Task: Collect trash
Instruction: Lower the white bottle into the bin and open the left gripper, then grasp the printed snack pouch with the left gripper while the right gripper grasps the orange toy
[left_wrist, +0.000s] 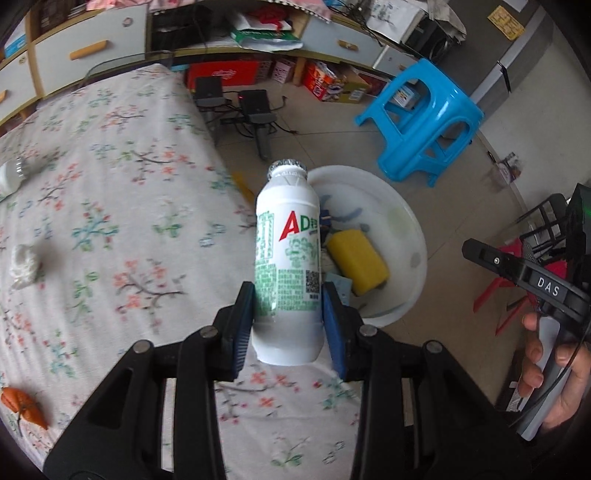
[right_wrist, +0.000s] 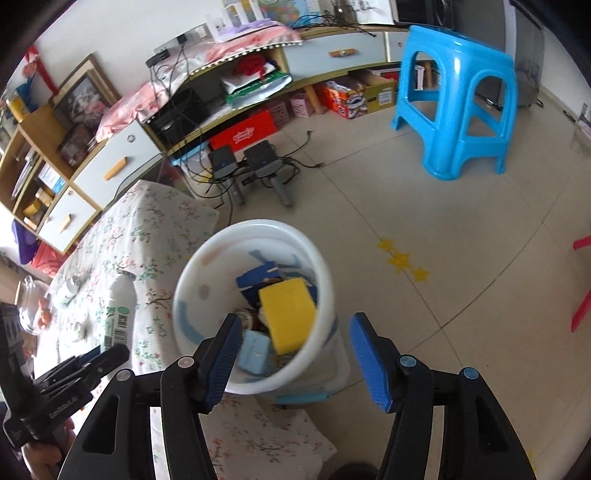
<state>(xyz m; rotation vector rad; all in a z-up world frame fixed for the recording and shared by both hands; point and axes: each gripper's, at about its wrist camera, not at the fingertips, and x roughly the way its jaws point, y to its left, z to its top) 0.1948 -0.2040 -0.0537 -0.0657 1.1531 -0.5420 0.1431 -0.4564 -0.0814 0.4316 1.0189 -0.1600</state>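
Room: tiled floor, a long cabinet with pale drawer fronts along the far wall, a tabletop (left_wrist: 110, 206) under a floral cloth.
Left wrist view, held thing: the left gripper (left_wrist: 291, 325) has its jaws closed on a white drink bottle (left_wrist: 286, 258), the blue pads pressing its lower body from both sides, foil-capped neck pointing away from the camera.
Bottle's place: held above the tabletop's edge, just short of the white bin (left_wrist: 413, 236) on the floor beyond that edge.
Writing on bottle: large "AD", red A and green D; green print and a QR code below it, too small to read.
Other writing: "DAS" on the right gripper's (left_wrist: 480, 254) black arm at the right edge of the frame.
Still on the tabletop: a crumpled white wad (left_wrist: 24, 266), orange peel (left_wrist: 24, 406).
Right wrist view, jaws: the right gripper (right_wrist: 295, 354) stands open with nothing between its blue pads, over the bin's near rim.
Bin contents: a yellow sponge (right_wrist: 288, 314), blue packaging.
Beyond the bin: a blue plastic stool (right_wrist: 458, 99).
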